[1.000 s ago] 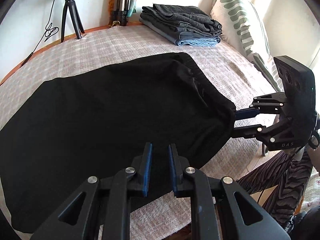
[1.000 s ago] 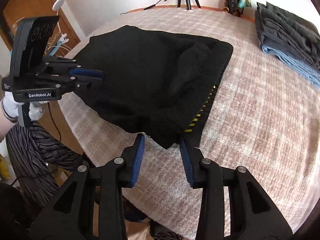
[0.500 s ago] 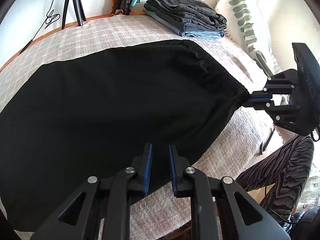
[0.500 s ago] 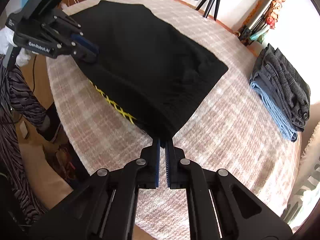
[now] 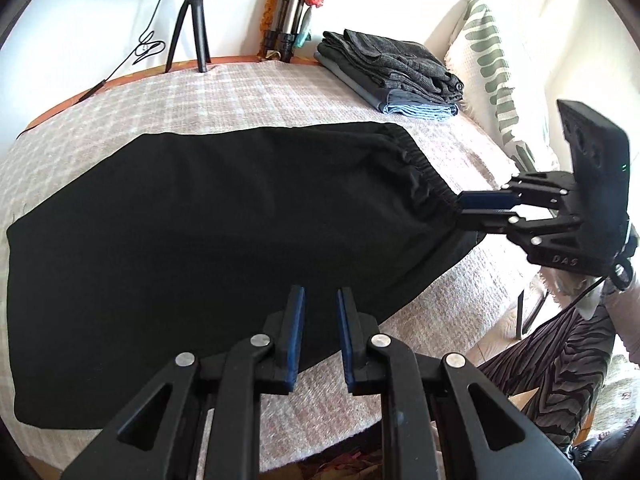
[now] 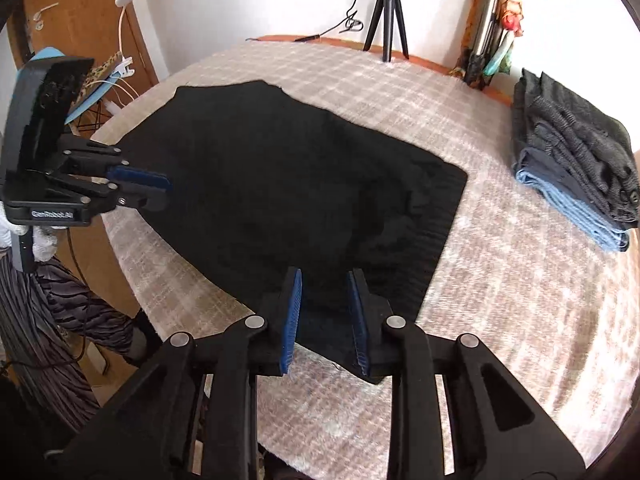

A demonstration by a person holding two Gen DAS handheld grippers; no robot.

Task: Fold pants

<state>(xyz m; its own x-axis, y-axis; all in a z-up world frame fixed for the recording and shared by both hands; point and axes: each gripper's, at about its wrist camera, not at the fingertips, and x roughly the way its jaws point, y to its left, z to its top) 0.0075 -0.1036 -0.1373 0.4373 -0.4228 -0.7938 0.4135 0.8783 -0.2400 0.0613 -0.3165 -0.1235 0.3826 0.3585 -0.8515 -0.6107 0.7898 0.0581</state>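
On the checked bedspread (image 5: 256, 96), black pants (image 5: 224, 216) lie ahead; left gripper (image 5: 320, 300) narrow, empty; right gripper (image 6: 326, 280) opening astride the waistband corner.

The pants (image 5: 224, 240) lie flat in the middle of the bed (image 5: 248, 96). A pile of folded clothes (image 5: 396, 72) sits on the far right of the bed, with a pillow (image 5: 492, 76) to its right. A tripod (image 5: 192, 28) stands at the far edge. The right gripper (image 5: 460, 210) is at the pants' right end, the left gripper (image 6: 166, 190) at their near left edge.
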